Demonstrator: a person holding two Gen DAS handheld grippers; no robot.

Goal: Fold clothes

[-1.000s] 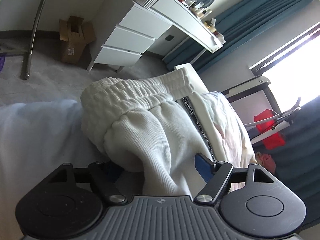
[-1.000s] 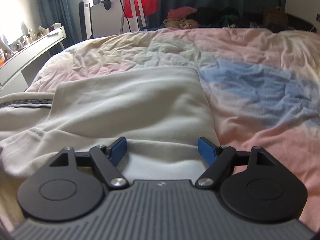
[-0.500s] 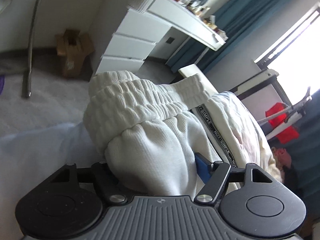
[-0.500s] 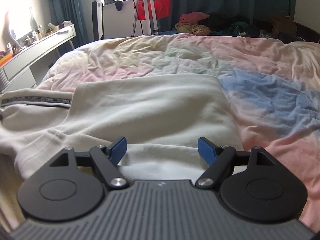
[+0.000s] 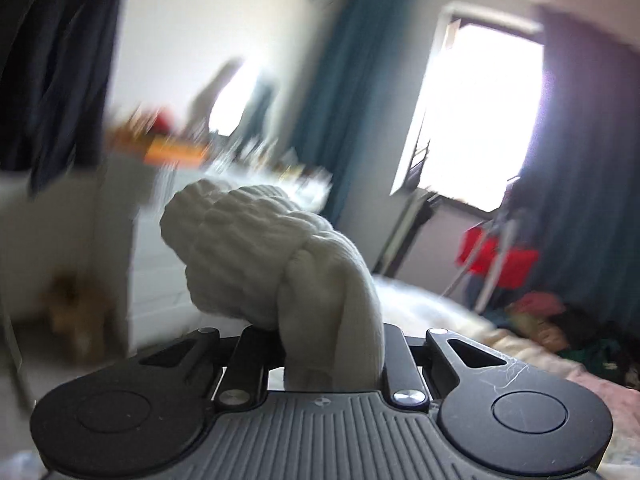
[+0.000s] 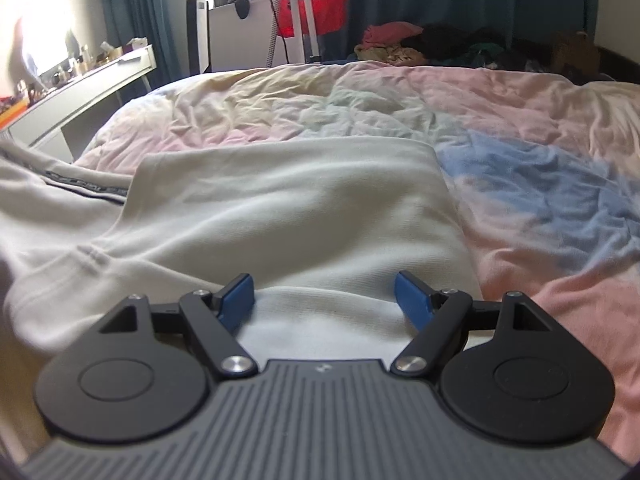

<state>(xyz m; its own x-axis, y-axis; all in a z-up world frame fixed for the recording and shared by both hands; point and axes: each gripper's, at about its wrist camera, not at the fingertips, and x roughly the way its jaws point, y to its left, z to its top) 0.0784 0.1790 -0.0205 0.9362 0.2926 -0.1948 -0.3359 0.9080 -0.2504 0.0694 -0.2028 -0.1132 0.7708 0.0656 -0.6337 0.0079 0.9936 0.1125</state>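
The left gripper [image 5: 332, 344] is clamped on a bunched fold of the white garment [image 5: 280, 264], which rises through the frame's centre against a blurred room. The right gripper [image 6: 326, 300] is spread wide, low over the same garment [image 6: 288, 208], which lies flat across the pastel bedspread [image 6: 520, 152] at mid-frame.

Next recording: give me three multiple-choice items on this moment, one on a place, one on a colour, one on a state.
1. Where does the flat part of the white garment lie?
A. on the bed
B. on the desk
C. on the floor

2. What colour are the right gripper's pads?
A. red
B. blue
C. green

3. How is the left gripper?
A. open, empty
B. shut on nothing
C. shut on the garment's bunched cuff

Answers: 1 A, it is spread over the pastel bedcover. 2 B, both pads show blue. 3 C, white cloth is pinched between its fingers.
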